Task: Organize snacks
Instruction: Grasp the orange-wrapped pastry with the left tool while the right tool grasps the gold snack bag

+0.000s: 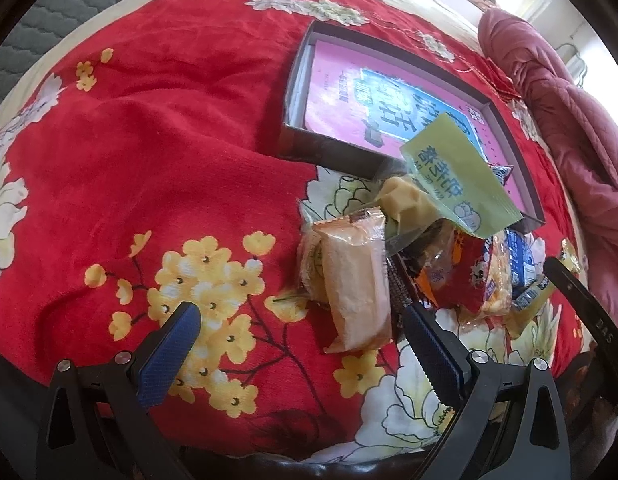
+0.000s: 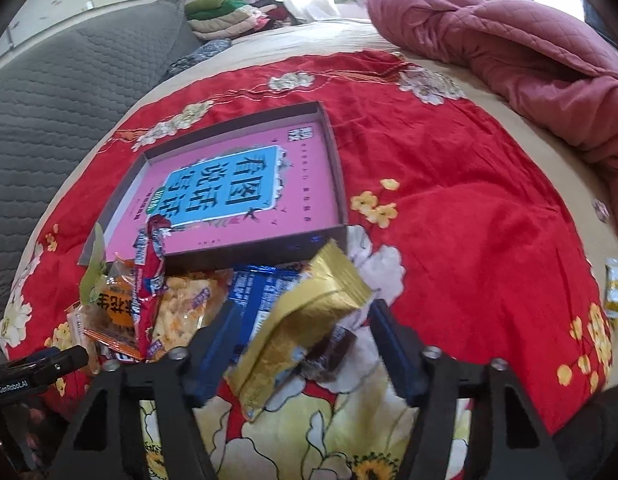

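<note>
The snacks lie in a loose heap on a bed covered by a red flowered blanket [image 1: 157,152], just in front of the near wall of a shallow dark box [image 1: 305,148] whose floor is taken up by a pink book [image 2: 245,184]; a green packet [image 1: 453,176] leans over the box's near wall, partly inside and partly on the heap; a pale orange cake packet [image 1: 355,280] lies at the heap's left end on the blanket; beside it sit a red packet [image 1: 469,276], a clear bag of puffed corn [image 2: 181,308] and a blue packet [image 2: 253,292], all touching or overlapping; the left tool [image 1: 299,316] hangs released, its blue fingers [image 1: 177,344] spread wide with the cake packet's near end between them, touching neither; the right tool [image 2: 305,312] is also released, its fingers wide on either side of a gold packet [image 2: 309,320] that rests tilted against the blue packet, and whether either finger touches it I cannot tell; a small yellow-green packet [image 2: 615,288] lies well apart at the right edge of the blanket; a pink quilt [image 2: 509,48] is bunched at the far side of the bed.
</note>
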A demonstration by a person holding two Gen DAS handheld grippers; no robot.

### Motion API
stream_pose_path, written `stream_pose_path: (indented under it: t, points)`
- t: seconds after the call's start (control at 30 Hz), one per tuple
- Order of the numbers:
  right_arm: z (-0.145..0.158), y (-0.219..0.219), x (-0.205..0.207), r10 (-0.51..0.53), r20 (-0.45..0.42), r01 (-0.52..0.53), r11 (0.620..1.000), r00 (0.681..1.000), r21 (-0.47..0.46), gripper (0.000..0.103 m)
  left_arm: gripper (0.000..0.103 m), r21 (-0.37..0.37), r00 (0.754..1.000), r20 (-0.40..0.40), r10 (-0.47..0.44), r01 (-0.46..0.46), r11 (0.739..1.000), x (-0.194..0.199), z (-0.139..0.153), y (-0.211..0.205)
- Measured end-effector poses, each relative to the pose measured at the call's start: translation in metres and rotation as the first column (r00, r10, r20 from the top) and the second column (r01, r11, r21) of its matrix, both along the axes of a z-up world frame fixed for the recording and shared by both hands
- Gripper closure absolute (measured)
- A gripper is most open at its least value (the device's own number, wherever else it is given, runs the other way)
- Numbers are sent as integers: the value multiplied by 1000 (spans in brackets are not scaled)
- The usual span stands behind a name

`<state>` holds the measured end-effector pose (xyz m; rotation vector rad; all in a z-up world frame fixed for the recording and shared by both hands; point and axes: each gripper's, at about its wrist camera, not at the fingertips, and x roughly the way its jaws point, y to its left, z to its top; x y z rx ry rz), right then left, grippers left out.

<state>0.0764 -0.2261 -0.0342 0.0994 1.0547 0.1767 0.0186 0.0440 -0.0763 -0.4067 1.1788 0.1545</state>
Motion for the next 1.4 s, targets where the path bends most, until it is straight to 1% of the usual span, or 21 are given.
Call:
stream_pose_path:
  t: [0.07, 0.13, 0.2, 0.23, 0.27, 0.37, 0.4, 0.47, 0.5, 0.57, 0.7, 0.77, 0.87, 1.03, 1.2, 1.4]
  points:
    - [0, 2, 1, 15, 4, -15, 1000, 1000, 5, 51, 3, -8, 1000, -1, -5, 5, 1000, -2, 0, -1]
    - [0, 6, 3, 32, 12, -32, 999, 999, 2, 55, 8, -2, 1000, 1, -10, 10, 1000, -3, 1, -4]
    - [0, 8, 5, 48, 14, -48, 999, 999, 8, 63, 19, -7, 1000, 6, -17, 17, 1000, -2, 2, -6]
    - [-1, 9, 6, 54, 12, -54, 998, 998, 17, 63, 23, -9, 1000, 5, -17, 17, 1000, -1, 2, -6]
    - [-1, 9, 6, 57, 12, -57, 998, 998, 24, 64, 31, -15, 1000, 4, -19, 19, 1000, -1, 1, -6]
    - [-2, 10, 8, 70, 15, -71, 997, 997, 37, 68, 38, -38, 1000, 1, -15, 15, 999, 0, 1, -6]
    - [-2, 10, 8, 75, 17, -76, 996, 997, 41, 70, 43, -42, 1000, 2, -13, 13, 999, 0, 0, -6]
    - [-2, 11, 9, 86, 20, -87, 995, 996, 47, 74, 49, -43, 1000, -1, -11, 11, 999, 0, 0, -6]
    - [-2, 12, 10, 93, 20, -94, 994, 995, 52, 76, 50, -39, 1000, -6, -11, 11, 999, 1, -1, -6]
    - [-3, 12, 10, 102, 19, -103, 992, 995, 70, 77, 52, -47, 1000, -14, -10, 9, 999, 1, -2, -6]
    - [-2, 12, 11, 115, 23, -117, 989, 993, 96, 78, 62, -58, 1000, -13, -4, 3, 998, -1, -1, -3]
    - [-2, 12, 11, 118, 24, -120, 987, 993, 110, 79, 66, -74, 1000, -12, -3, 2, 997, -3, -1, -1]
    - [0, 10, 11, 125, 30, -128, 983, 992, 130, 79, 70, -79, 1000, -9, -1, 0, 997, -5, 1, 2]
    - [4, 6, 12, 126, 41, -131, 975, 991, 178, 80, 73, -76, 1000, 3, 6, -6, 997, -8, 8, 6]
    - [8, 4, 11, 126, 53, -134, 971, 991, 198, 80, 79, -76, 999, 24, 28, -26, 997, -10, 15, 14]
    - [9, 5, 11, 134, 56, -142, 968, 989, 207, 80, 79, -80, 998, 46, 43, -40, 996, -13, 22, 22]
